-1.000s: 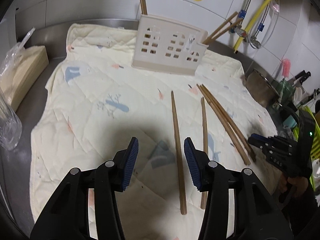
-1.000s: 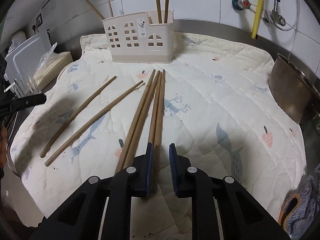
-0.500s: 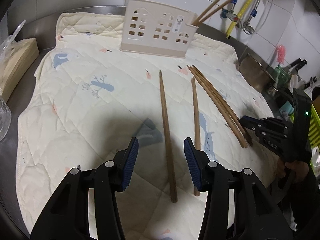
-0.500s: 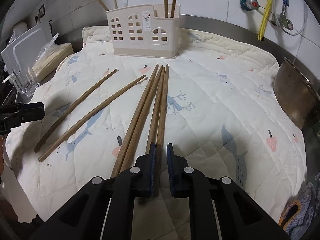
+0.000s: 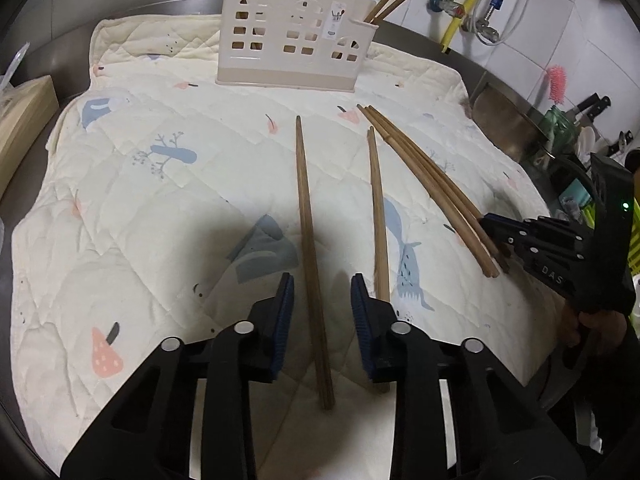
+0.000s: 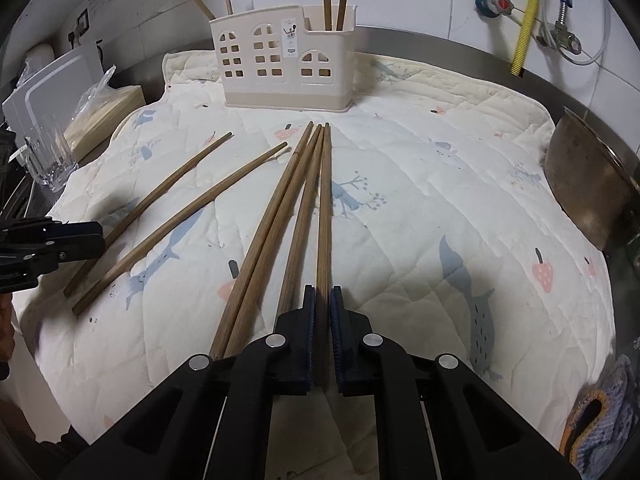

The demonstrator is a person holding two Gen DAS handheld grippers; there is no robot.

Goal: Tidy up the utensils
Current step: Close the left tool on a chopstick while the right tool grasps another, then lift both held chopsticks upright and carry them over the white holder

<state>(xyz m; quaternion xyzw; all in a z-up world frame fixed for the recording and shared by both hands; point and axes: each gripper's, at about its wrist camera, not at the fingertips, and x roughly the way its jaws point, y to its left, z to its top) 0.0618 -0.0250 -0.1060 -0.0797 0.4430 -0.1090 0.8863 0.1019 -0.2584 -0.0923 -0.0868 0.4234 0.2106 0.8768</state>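
Right gripper (image 6: pixel 322 294) clamped on the rightmost chopstick (image 6: pixel 325 200) of four. Left gripper (image 5: pixel 321 286) has just been closing around a lone chopstick (image 5: pixel 306 208), pads apart, not yet touching it.

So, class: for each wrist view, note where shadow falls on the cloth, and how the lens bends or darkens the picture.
Left wrist view: a broad dark shadow lies on the cloth just ahead of the left tool; the corners go black and the holder leans. Right wrist view: a softer shadow sits by the left edge under the other tool, the counter edge bows, and the corners are dark.
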